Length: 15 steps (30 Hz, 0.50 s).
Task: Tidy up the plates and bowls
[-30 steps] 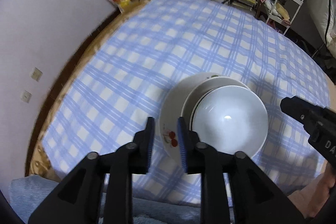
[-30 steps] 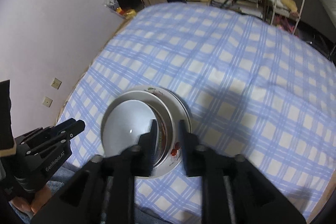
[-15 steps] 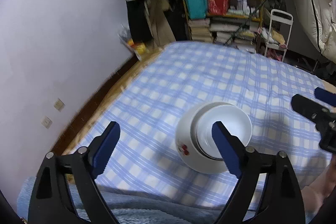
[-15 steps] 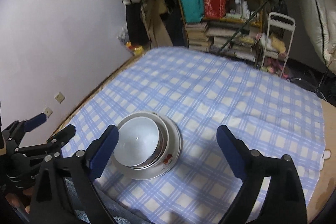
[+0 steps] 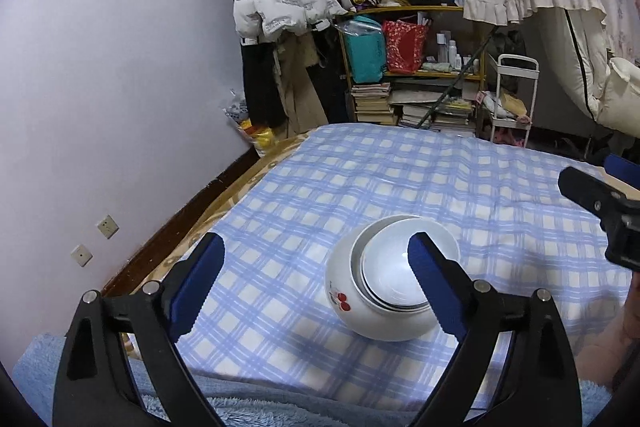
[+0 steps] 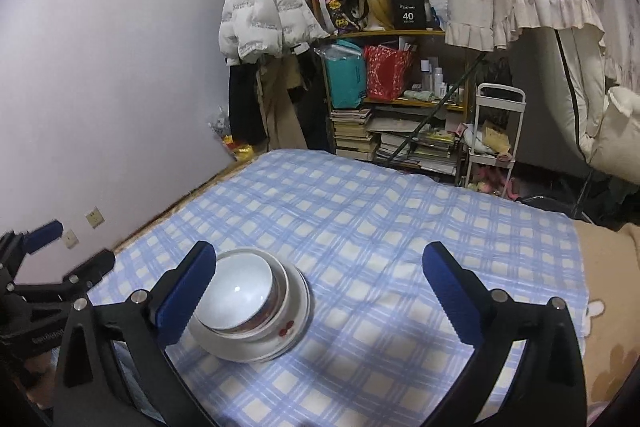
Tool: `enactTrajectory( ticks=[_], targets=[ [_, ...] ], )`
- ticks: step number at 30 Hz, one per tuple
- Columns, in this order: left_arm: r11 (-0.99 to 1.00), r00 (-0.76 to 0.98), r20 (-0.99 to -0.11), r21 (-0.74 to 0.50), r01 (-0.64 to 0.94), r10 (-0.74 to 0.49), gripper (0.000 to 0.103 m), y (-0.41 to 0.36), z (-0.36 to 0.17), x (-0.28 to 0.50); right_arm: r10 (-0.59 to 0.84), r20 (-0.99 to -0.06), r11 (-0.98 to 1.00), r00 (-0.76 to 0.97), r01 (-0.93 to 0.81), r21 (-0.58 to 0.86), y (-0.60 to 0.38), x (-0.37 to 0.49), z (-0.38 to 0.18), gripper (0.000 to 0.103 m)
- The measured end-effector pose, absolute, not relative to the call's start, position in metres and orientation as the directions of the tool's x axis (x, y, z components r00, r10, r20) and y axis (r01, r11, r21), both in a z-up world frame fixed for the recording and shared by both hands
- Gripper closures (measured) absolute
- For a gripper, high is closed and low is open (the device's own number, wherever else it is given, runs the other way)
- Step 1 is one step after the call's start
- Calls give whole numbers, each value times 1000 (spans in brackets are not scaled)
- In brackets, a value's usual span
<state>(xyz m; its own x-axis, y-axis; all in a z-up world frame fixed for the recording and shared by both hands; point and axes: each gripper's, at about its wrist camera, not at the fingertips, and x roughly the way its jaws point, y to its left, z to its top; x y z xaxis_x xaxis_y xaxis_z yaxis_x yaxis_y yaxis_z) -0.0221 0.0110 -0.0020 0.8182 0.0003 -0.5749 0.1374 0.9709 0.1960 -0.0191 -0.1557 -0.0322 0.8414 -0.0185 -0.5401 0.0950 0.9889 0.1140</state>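
A stack of white dishes [image 5: 380,287] sits on the blue checked cloth [image 5: 400,179]: a white bowl [image 5: 396,267] nested in another bowl on a plate with a red cherry mark [image 5: 340,297]. The stack also shows in the right wrist view [image 6: 252,303]. My left gripper [image 5: 316,283] is open and empty, raised behind the stack's near side. My right gripper [image 6: 320,291] is open and empty, raised to the right of the stack. Each gripper shows at the edge of the other's view.
The cloth covers a table or bed beside a lilac wall [image 5: 100,87] with sockets. Beyond its far edge stand a shelf of books and bags [image 6: 392,115], hanging jackets [image 6: 264,3] and a white trolley [image 6: 496,131]. A blue fleece [image 5: 240,407] lies along the near edge.
Both grippers opened from shut and pulled back and up from the stack. The dishes stay stacked on the cloth.
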Motion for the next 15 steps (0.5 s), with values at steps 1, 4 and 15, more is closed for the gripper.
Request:
enactTrajectory(
  ticks=[1, 4, 15],
  targets=[
    [971, 816, -578, 192, 144, -6, 11, 11, -4, -22, -20, -542, 990, 840, 94, 109, -155, -19, -34, 0],
    [971, 809, -588, 193, 145, -4, 11, 8, -9, -20, -32, -545, 993, 838, 89, 79, -151, -21, -37, 0],
    [971, 812, -584, 188, 146, -9, 11, 6, -14, -19, -48, -543, 995, 838, 89, 50, -148, -24, -39, 0]
  ],
)
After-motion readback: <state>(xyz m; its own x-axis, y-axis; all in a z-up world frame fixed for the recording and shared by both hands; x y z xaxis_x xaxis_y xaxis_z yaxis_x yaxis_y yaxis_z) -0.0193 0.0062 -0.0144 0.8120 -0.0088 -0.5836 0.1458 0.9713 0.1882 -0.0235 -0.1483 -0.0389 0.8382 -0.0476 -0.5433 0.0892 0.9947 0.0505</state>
